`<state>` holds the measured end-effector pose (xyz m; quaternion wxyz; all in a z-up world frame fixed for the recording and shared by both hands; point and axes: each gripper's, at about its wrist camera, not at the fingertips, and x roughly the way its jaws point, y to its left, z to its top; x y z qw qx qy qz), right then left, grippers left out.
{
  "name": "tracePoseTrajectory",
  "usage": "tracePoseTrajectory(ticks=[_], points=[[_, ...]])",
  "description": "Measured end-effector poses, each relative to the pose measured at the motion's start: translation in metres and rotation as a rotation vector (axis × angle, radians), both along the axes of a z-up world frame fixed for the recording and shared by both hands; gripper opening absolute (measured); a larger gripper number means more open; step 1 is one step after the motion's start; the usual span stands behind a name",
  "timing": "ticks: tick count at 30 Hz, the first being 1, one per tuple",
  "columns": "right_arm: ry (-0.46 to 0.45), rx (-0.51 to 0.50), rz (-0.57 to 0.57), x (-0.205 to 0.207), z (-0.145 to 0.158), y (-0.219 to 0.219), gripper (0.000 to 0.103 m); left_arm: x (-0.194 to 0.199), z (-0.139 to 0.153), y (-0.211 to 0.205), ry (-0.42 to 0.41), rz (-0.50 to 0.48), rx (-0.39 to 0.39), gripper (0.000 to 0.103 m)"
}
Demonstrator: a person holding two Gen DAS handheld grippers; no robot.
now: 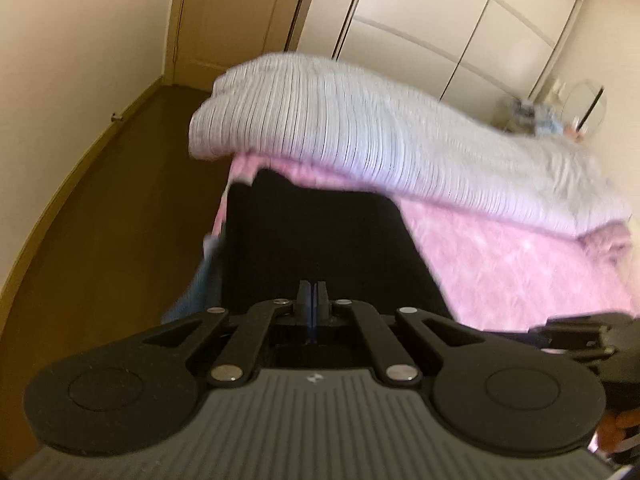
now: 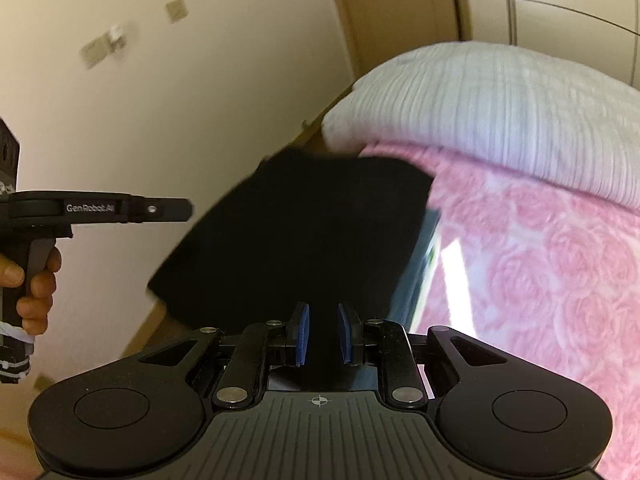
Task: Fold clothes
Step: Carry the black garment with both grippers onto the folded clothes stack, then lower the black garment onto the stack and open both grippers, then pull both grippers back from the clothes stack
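A black garment (image 1: 320, 240) is spread in front of both grippers over the corner of the bed. In the right wrist view the black garment (image 2: 304, 232) rises past the bed edge, and its lower left corner hangs in front of the wall. My right gripper (image 2: 322, 334) is shut on a bunch of this dark fabric, which fills the gap between its blue pads (image 2: 303, 332). My left gripper (image 1: 313, 294) is shut with its pads meeting. No cloth shows between them. From the side, the left gripper (image 2: 188, 210) has its tip close to the garment's left edge. The right gripper (image 1: 580, 336) shows at the right edge.
A pink rose-patterned blanket (image 2: 540, 260) covers the bed, with a grey-white striped quilt (image 1: 360, 128) bunched along its far side. A blue-green folded item (image 2: 420, 272) lies under the garment's right edge. Dark wooden floor (image 1: 100, 220), a door (image 1: 240, 12) and wardrobes (image 1: 460, 20) lie beyond. A hand (image 2: 36, 288) holds the left gripper's handle.
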<state>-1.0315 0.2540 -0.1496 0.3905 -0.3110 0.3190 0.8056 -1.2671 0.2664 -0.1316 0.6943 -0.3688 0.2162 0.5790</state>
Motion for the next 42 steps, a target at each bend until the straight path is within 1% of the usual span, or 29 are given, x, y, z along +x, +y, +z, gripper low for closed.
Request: tracePoseTrajectory(ticks=[3, 6, 8, 12, 13, 16, 17, 18, 19, 20, 21, 22, 23, 24, 25, 26, 28, 30, 34, 35, 38, 39, 41, 42], points=[[-0.038, -0.031, 0.007, -0.01, -0.02, -0.011, 0.02, 0.008, -0.031, -0.009, 0.043, 0.024, -0.078, 0.0], [-0.12, -0.049, 0.043, -0.025, -0.042, -0.014, 0.02, 0.008, -0.042, -0.015, 0.055, 0.047, -0.072, 0.0], [-0.135, -0.026, 0.045, -0.029, -0.048, -0.017, 0.02, 0.008, -0.049, -0.018, 0.061, 0.062, -0.068, 0.0], [-0.15, -0.008, 0.052, -0.033, -0.056, -0.02, 0.019, 0.009, -0.053, -0.018, 0.04, 0.102, -0.08, 0.0], [-0.155, -0.001, 0.053, -0.033, -0.055, -0.021, 0.019, 0.012, -0.048, -0.019, 0.047, 0.107, -0.079, 0.0], [-0.157, 0.027, 0.036, -0.027, -0.037, -0.028, 0.02, 0.018, -0.03, -0.025, 0.09, 0.115, -0.09, 0.001], [-0.158, 0.028, 0.033, -0.023, -0.03, -0.031, 0.02, 0.022, -0.021, -0.031, 0.12, 0.127, -0.096, 0.006], [-0.158, 0.017, 0.031, -0.02, -0.023, -0.034, 0.021, 0.027, -0.012, -0.036, 0.151, 0.138, -0.101, 0.017], [-0.159, 0.006, 0.028, -0.016, -0.017, -0.037, 0.022, 0.033, -0.002, -0.043, 0.188, 0.138, -0.091, 0.031], [-0.164, -0.006, 0.02, -0.011, -0.012, -0.04, 0.024, 0.04, 0.008, -0.05, 0.225, 0.137, -0.081, 0.037], [-0.169, -0.016, 0.011, -0.006, -0.006, -0.043, 0.027, 0.047, 0.018, -0.057, 0.259, 0.136, -0.072, 0.038], [-0.174, -0.022, 0.003, -0.001, 0.0, -0.046, 0.029, 0.052, 0.026, -0.062, 0.264, 0.13, -0.065, 0.04], [-0.176, -0.026, -0.007, 0.004, 0.005, -0.048, 0.033, 0.057, 0.033, -0.067, 0.27, 0.124, -0.057, 0.045], [-0.171, -0.03, -0.02, 0.008, 0.012, -0.051, 0.038, 0.063, 0.041, -0.072, 0.275, 0.117, -0.05, 0.047], [-0.159, -0.034, -0.035, 0.014, 0.017, -0.052, 0.04, 0.068, 0.049, -0.078, 0.279, 0.113, -0.043, 0.052], [-0.147, -0.037, -0.048, 0.019, 0.023, -0.053, 0.043, 0.071, 0.056, -0.083, 0.275, 0.124, -0.031, 0.061], [-0.121, -0.044, -0.068, 0.029, 0.033, -0.055, 0.048, 0.074, 0.066, -0.092, 0.263, 0.151, -0.023, 0.072], [-0.119, -0.046, -0.082, 0.033, 0.044, -0.059, 0.052, 0.077, 0.074, -0.098, 0.263, 0.174, -0.022, 0.072], [-0.148, -0.029, -0.084, 0.034, 0.063, -0.069, 0.054, 0.083, 0.084, -0.107, 0.286, 0.215, -0.025, 0.072], [-0.139, -0.024, -0.078, 0.033, 0.066, -0.073, 0.054, 0.085, 0.086, -0.109, 0.307, 0.23, -0.026, 0.072], [-0.082, -0.026, -0.07, 0.034, 0.074, -0.082, 0.055, 0.081, 0.091, -0.117, 0.323, 0.251, -0.019, 0.072], [-0.058, -0.033, -0.074, 0.035, 0.076, -0.084, 0.055, 0.077, 0.093, -0.121, 0.295, 0.259, -0.022, 0.072], [-0.031, -0.052, -0.096, 0.038, 0.078, -0.085, 0.055, 0.067, 0.096, -0.128, 0.212, 0.27, -0.028, 0.072], [-0.026, -0.055, -0.106, 0.037, 0.079, -0.088, 0.056, 0.064, 0.097, -0.131, 0.194, 0.277, -0.029, 0.071]])
